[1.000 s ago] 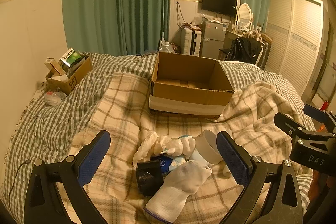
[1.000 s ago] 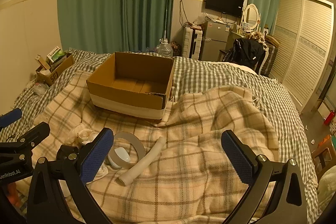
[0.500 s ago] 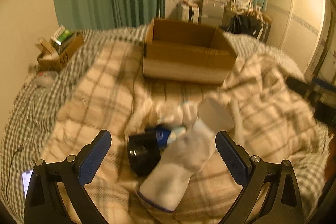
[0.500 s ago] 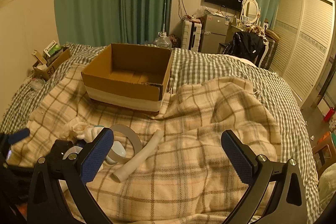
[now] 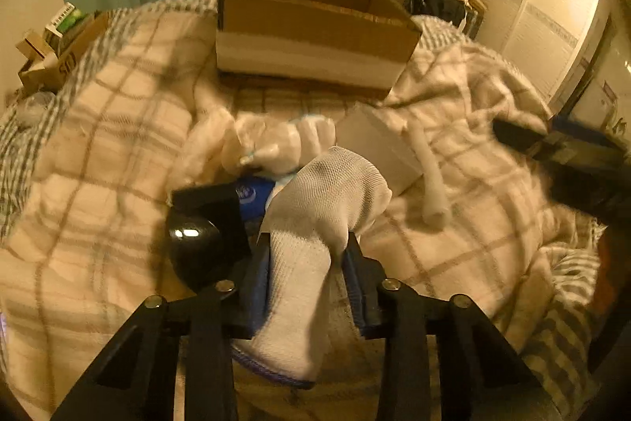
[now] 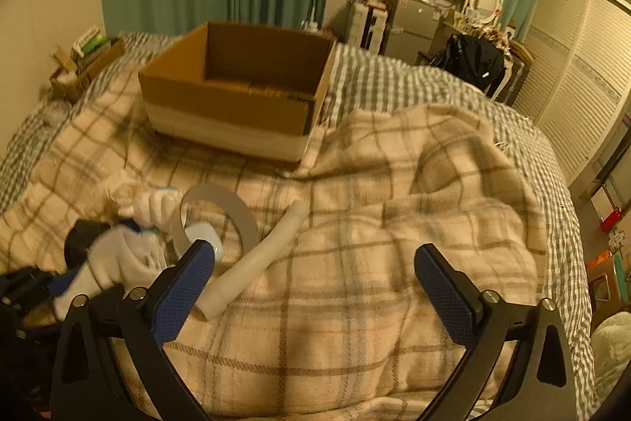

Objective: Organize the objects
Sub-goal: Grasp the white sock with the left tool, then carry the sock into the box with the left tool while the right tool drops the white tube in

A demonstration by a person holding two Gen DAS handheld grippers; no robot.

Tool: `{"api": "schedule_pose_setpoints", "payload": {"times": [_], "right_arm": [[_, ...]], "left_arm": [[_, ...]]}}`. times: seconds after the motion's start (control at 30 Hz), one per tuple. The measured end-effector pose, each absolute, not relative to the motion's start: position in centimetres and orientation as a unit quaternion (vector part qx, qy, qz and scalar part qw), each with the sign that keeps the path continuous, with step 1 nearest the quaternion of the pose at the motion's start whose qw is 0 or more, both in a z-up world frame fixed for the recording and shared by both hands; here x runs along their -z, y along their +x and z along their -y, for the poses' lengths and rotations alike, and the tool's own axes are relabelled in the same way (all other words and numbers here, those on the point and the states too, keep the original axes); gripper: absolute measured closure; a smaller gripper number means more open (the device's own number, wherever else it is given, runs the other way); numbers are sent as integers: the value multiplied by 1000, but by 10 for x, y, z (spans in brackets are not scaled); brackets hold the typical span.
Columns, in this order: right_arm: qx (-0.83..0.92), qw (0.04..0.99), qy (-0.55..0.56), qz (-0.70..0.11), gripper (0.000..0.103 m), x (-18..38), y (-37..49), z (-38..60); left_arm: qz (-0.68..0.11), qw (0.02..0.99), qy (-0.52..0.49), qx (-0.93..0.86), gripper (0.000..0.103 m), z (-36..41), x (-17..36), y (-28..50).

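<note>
Left wrist: blurred logo on blue tube point(image 5: 252, 198)

White knit glove point(image 5: 315, 223) pinched between fingers point(image 5: 258, 287), over plaid blanket point(image 5: 98, 164)

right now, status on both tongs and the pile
Left tongs shut on white glove. Right tongs open, empty. Black lamp touching glove. Box empty.

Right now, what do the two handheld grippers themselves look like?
Both match: the left gripper and right gripper have matte black angular frames with triangular cutouts, silver pivot bolts, and jaws faced with dark blue textured pads. No cables or sleeves show.
</note>
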State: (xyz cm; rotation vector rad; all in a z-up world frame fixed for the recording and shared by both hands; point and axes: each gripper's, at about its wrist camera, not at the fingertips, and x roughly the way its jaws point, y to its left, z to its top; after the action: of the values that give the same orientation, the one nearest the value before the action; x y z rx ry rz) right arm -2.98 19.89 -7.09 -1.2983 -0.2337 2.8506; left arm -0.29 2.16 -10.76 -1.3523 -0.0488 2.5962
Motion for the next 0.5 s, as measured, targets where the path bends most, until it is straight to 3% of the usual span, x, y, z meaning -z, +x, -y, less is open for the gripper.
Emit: {"api": "schedule_pose_setpoints", "payload": {"times": [0.4, 0.5], "right_arm": [[-847, -80, -516, 103, 37, 132, -54, -153], [-837, -80, -529, 114, 57, 141, -55, -148]], "left_arm": [[31, 63, -411, -909, 70, 11, 71, -8], [32, 64, -416, -907, 70, 12, 74, -9]]}}
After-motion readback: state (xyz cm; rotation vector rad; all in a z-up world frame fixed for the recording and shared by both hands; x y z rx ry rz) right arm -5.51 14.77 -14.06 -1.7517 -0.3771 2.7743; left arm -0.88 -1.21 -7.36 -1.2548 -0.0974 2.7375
